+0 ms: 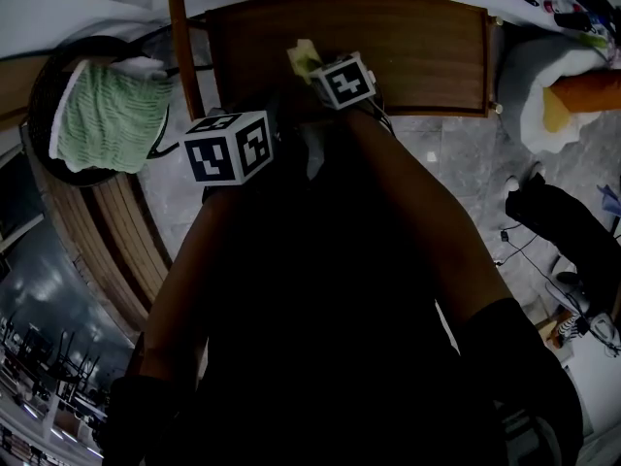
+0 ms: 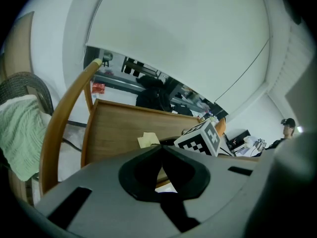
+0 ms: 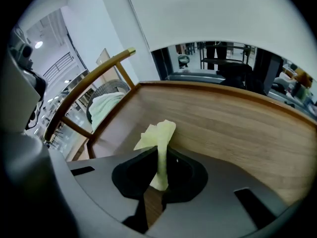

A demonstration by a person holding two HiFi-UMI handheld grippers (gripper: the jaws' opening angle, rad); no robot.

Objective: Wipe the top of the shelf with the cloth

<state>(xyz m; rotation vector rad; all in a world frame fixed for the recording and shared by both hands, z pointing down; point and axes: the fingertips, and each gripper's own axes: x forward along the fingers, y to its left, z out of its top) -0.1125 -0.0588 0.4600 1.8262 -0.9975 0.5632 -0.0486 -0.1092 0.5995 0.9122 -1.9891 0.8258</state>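
Note:
A brown wooden shelf top (image 1: 408, 47) lies ahead of me; it also shows as the shelf top (image 3: 237, 123) and the shelf top (image 2: 119, 128). My right gripper (image 3: 159, 155) is shut on a pale yellow cloth (image 3: 158, 138), which sticks up from the jaws just over the wood. The cloth (image 1: 303, 58) shows at the shelf's near edge, beside the right gripper's marker cube (image 1: 343, 81), and again as the cloth (image 2: 147, 140). My left gripper (image 2: 159, 155) is shut with nothing in it, held left of the right one; its marker cube (image 1: 228, 146) hangs off the shelf's left corner.
A curved wooden rail (image 1: 179, 47) rises at the shelf's left edge. Left of it a dark round wicker basket (image 1: 44, 95) holds a green towel (image 1: 107, 115). A white cushion (image 1: 558, 85) and dark items (image 1: 563, 221) lie on the floor at right.

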